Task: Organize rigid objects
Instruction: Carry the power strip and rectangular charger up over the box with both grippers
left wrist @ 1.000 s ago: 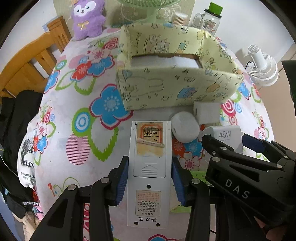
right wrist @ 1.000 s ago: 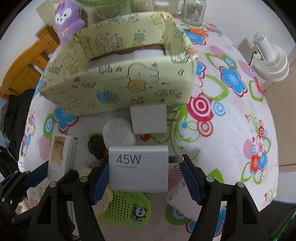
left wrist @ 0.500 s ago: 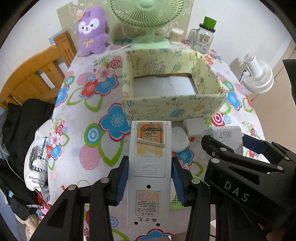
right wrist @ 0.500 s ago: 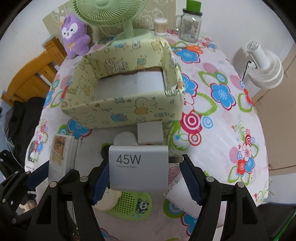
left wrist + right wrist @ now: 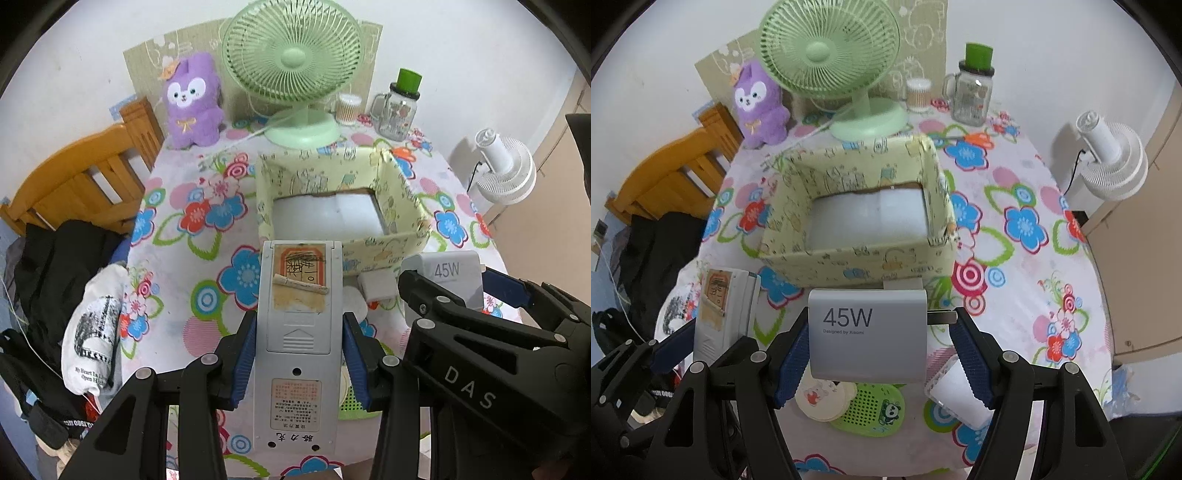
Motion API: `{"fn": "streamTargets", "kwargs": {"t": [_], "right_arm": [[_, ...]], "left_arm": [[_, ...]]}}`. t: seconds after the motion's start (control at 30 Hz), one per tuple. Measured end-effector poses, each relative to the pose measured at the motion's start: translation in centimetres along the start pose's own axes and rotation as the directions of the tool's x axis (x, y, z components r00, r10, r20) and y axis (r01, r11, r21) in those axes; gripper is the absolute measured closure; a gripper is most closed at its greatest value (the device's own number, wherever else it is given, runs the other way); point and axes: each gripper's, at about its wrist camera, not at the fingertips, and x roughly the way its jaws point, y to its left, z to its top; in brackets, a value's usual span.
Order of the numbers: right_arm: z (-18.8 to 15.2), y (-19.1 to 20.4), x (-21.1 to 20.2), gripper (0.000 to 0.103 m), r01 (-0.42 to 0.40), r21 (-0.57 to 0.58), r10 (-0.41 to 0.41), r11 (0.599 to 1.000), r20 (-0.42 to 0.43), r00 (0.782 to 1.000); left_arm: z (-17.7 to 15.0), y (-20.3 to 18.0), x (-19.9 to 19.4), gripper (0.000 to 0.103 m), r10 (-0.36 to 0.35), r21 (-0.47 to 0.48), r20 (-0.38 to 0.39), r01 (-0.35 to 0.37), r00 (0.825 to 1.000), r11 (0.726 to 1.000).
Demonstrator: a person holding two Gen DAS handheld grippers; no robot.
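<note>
Left gripper (image 5: 299, 354) clamped, right gripper (image 5: 881, 354) clamped, side by side

I'm in a home, a lived-in room: table with flowered tablecloth (image 5: 192, 236), green desk fan (image 5: 295, 70), purple plush toy (image 5: 192, 99) against the wall, wooden chair (image 5: 81, 184) with dark clothes (image 5: 55, 258) piled on it, glass mug jar (image 5: 973, 92), white floor fan (image 5: 1112, 155).

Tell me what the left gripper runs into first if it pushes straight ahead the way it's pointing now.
Probably the near wall of the yellow box. The left gripper holds the remote, whose front end already overlaps that wall in the left wrist view. It may be raised enough to pass over the rim; depth is unclear.
</note>
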Motion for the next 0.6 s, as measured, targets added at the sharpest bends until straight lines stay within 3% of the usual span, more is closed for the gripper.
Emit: {"fn": "streamTargets", "kwargs": {"t": [0.6], "right_arm": [[0.7,0.2,-3.2,0.029,0.016,0.007,-0.017,1.000,0.059,0.998]], "left_arm": [[0.9,0.0,-1.9,0.057,-0.005,0.017,0.040,0.004,0.999,1.000]]}}
